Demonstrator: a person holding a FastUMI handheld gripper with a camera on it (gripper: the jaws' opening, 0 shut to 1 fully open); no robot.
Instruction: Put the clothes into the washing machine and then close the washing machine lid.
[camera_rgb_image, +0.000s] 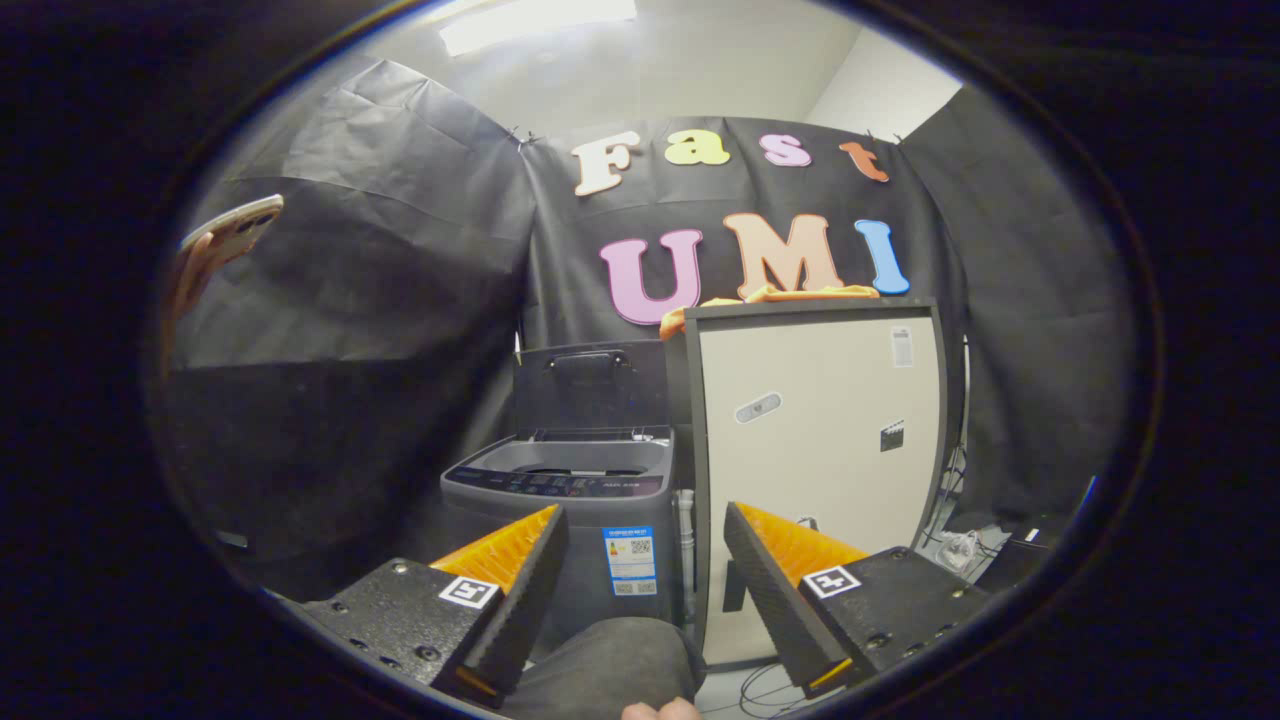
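Note:
A small grey top-loading washing machine (585, 500) stands on the floor beyond my fingers, its lid (590, 390) raised upright at the back. An orange piece of clothing (770, 297) lies on top of the tall beige cabinet (820, 440) right of the machine. My gripper (645, 560) is open, well short of both, with nothing between its fingers.
A person's knee in dark trousers (610, 665) sits low between the fingers. A hand holds a phone (225, 240) up at the far left. Cables and a power strip (960, 550) lie on the floor right of the cabinet.

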